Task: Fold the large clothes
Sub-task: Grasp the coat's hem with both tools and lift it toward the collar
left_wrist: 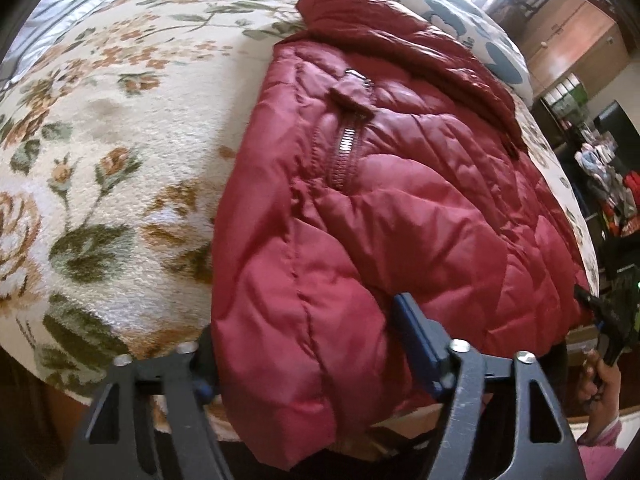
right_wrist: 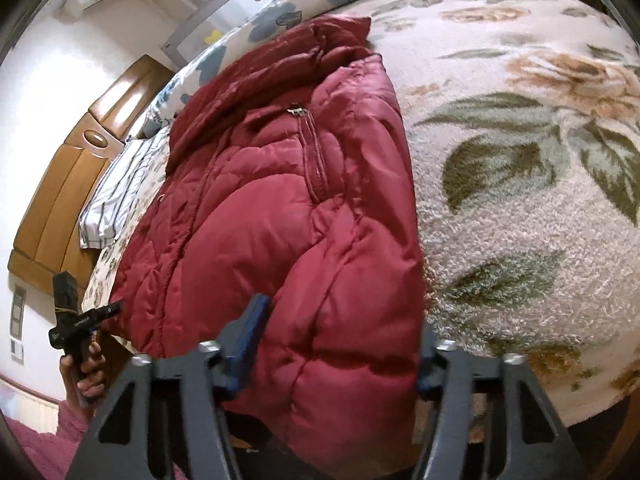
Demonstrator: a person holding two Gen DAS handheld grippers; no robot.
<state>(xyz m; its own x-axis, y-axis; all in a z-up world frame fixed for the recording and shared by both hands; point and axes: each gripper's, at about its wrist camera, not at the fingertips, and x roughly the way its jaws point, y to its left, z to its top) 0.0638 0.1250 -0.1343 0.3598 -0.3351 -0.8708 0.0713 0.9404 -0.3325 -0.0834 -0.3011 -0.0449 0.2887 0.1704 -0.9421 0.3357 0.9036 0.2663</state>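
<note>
A dark red quilted puffer jacket [left_wrist: 400, 200] [right_wrist: 260, 220] lies on a bed's floral fleece blanket [left_wrist: 120, 160] [right_wrist: 520, 200], collar far, hem hanging over the near edge. My left gripper [left_wrist: 308, 332] is shut on the hem's left corner. One blue pad [left_wrist: 416, 336] presses into the fabric; the other finger is hidden behind the jacket's edge. My right gripper [right_wrist: 344, 324] is shut on the hem's right corner, with the puffy fabric bulging between its fingers. Each view catches the other gripper held in a hand [left_wrist: 600, 384] [right_wrist: 86, 372] at the jacket's far side.
A blue-patterned pillow [left_wrist: 460, 12] [right_wrist: 280, 12] sits behind the collar and a striped pillow [right_wrist: 116, 196] beside it. A wooden headboard [right_wrist: 60, 184] stands at the bed's end. Wooden cabinets [left_wrist: 568, 40] and cluttered shelves [left_wrist: 608, 184] line the room.
</note>
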